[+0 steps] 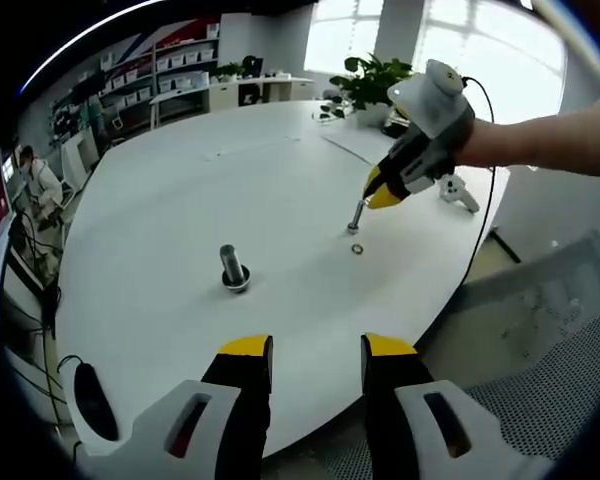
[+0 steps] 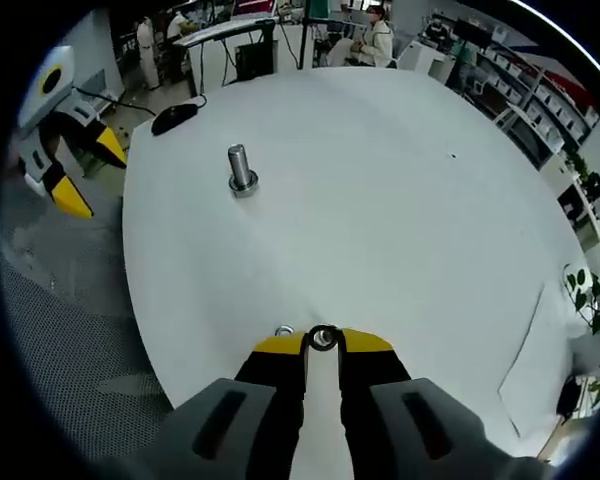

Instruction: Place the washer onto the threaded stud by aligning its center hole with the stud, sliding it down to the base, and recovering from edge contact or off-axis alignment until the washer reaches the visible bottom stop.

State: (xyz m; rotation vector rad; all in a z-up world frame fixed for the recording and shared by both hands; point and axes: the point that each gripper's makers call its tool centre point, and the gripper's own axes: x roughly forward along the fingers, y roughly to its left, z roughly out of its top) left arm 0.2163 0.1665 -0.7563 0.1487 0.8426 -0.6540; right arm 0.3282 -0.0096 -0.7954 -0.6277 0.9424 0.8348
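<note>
On the white table (image 2: 400, 230), the right claw (image 2: 322, 342) pinches what looks like the washer (image 2: 323, 337); the stud (image 2: 241, 170) stands well ahead. The left claw (image 1: 316, 350) hangs spread. A tilted approach could catch the threads.

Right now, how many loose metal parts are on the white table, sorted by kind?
Studs: 2, one standing alone and one at the right gripper's tips
Washers lying flat on the table: 1
Total: 3
</note>
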